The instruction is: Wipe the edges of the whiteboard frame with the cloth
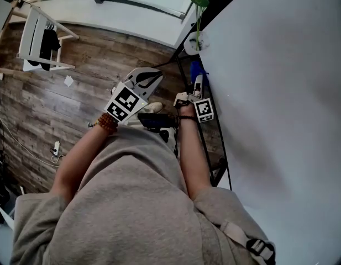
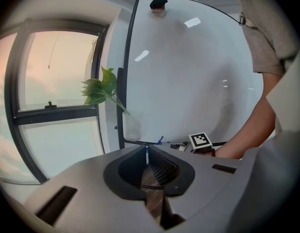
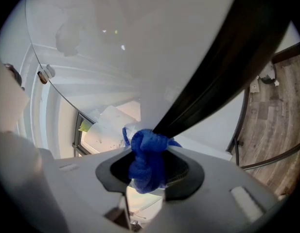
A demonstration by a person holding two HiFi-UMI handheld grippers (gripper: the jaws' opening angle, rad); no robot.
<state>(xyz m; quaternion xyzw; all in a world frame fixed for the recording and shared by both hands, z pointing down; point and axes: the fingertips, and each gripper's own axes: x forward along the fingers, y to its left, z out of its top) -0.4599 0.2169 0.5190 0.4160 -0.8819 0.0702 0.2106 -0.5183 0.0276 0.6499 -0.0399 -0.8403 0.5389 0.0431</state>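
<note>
The whiteboard (image 1: 281,93) fills the right of the head view, with its black frame (image 1: 218,131) running along its near edge. My right gripper (image 1: 197,90) is at that frame, shut on a bunched blue cloth (image 1: 197,70). In the right gripper view the blue cloth (image 3: 142,166) sits between the jaws of the right gripper (image 3: 150,152) and presses against the dark frame (image 3: 222,67). My left gripper (image 1: 151,77) hangs left of the board over the floor. In its own view the left gripper (image 2: 146,152) is shut with nothing in it, facing the whiteboard (image 2: 188,72).
A plant in a clear vase (image 1: 198,37) stands by the board's far corner. A white chair (image 1: 40,37) is at the far left on the wood floor, with cables (image 1: 54,150) lying nearer. The board's black stand legs (image 3: 242,130) curve down to the floor.
</note>
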